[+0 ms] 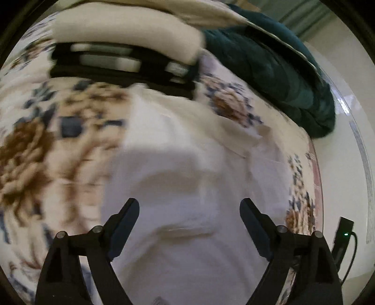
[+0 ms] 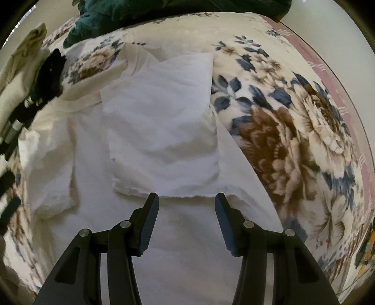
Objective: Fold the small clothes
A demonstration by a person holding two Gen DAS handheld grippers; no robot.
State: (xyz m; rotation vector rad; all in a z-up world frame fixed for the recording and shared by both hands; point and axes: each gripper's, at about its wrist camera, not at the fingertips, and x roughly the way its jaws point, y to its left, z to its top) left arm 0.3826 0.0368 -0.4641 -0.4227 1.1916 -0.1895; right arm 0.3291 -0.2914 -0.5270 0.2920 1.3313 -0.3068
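both wrist views close above floral blanket (image 2: 293, 131), looking down, sharing white garment (image 1: 187, 187)

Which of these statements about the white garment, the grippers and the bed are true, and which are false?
1. Both hand-held grippers, left and right, are open. True.
2. The white garment lies on a plain grey blanket. False: the floral blanket is patterned.
3. A sleeve is folded over the garment's body. True.
4. The right hand-held gripper holds the dark green cloth. False: it holds nothing.
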